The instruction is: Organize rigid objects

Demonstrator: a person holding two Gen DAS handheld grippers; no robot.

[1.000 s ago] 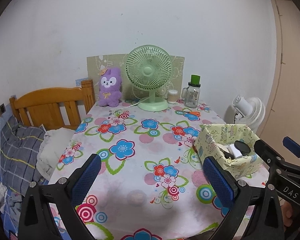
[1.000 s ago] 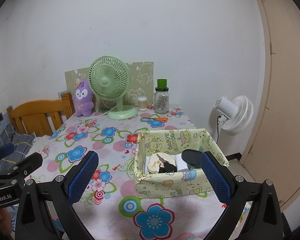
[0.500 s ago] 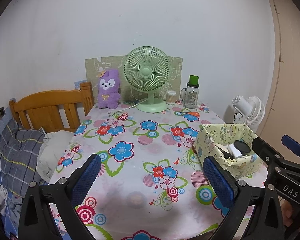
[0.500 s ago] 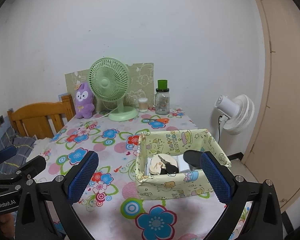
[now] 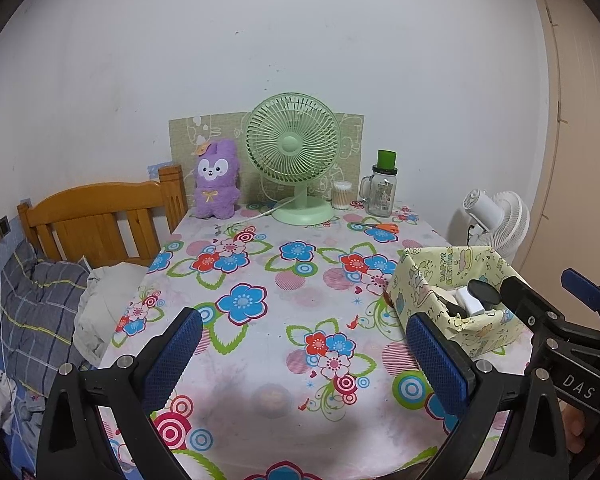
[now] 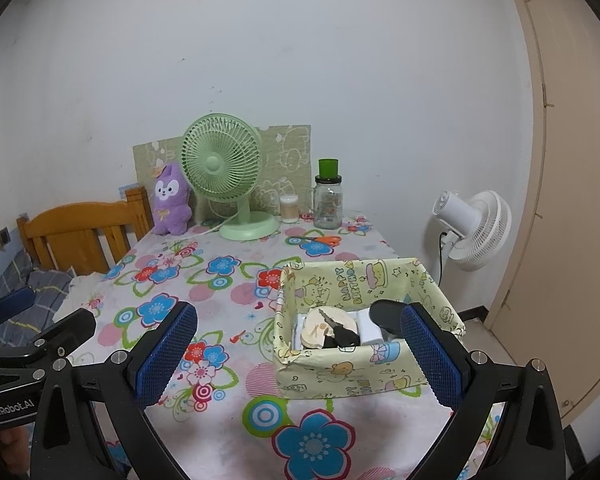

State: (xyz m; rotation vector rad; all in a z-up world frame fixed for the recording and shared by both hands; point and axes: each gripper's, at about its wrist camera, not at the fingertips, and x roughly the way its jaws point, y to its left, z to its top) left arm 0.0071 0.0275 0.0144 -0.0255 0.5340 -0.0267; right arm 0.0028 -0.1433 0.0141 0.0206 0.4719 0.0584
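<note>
Pale-yellow printed paper covers the storage box (image 6: pixel 352 376), which sits at about four o'clock on the flowered tablecloth (image 5: pixel 260 320) and already holds a wooden disc (image 6: pixel 320 330), a black key (image 6: pixel 340 332), a white block (image 6: pixel 370 330) and a dark oval item (image 6: pixel 384 314). The left gripper (image 5: pixel 300 348) and right gripper (image 6: pixel 296 352) both hover near the table's six-o'clock edge, jaws spread wide and empty. The sorting step looks largely done. Orange-handled scissors (image 6: pixel 320 240) lie loose at one o'clock, near the glass jar (image 6: pixel 328 206); collecting them would call for a long forward reach past the box.
</note>
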